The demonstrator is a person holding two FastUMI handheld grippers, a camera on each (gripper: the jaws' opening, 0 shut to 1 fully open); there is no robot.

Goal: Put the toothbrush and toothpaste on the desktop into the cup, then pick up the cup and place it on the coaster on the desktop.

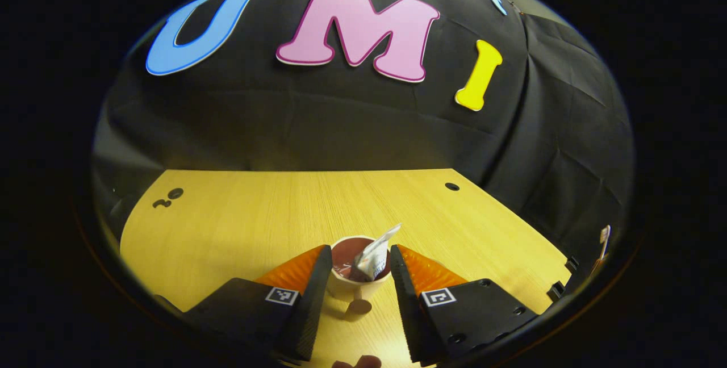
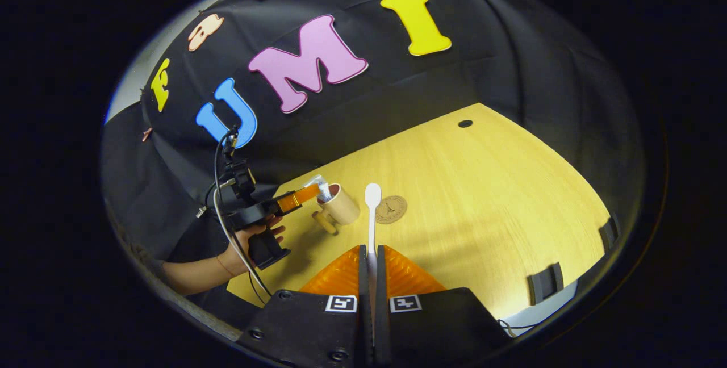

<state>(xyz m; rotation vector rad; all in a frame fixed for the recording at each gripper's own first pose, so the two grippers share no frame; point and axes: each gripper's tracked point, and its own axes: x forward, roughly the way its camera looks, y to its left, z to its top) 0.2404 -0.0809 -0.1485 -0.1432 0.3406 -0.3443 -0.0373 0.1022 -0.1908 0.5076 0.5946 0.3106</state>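
Two fingers of right gripper (image 2: 370, 260) pinched tight on toothbrush (image 2: 372, 214) at bottom centre of right gripper view, head up. Beyond: coaster (image 2: 391, 209) mid-frame, cup (image 2: 341, 205) just left of it, apart. Left gripper view: left gripper (image 1: 356, 268) spread wide either side of cup (image 1: 356, 284), lower centre, gripping nothing; toothpaste (image 1: 375, 255) leaning inside.

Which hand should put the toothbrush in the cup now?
The right. Its tool already grips the toothbrush; the left tool is open around the cup holding the toothpaste.
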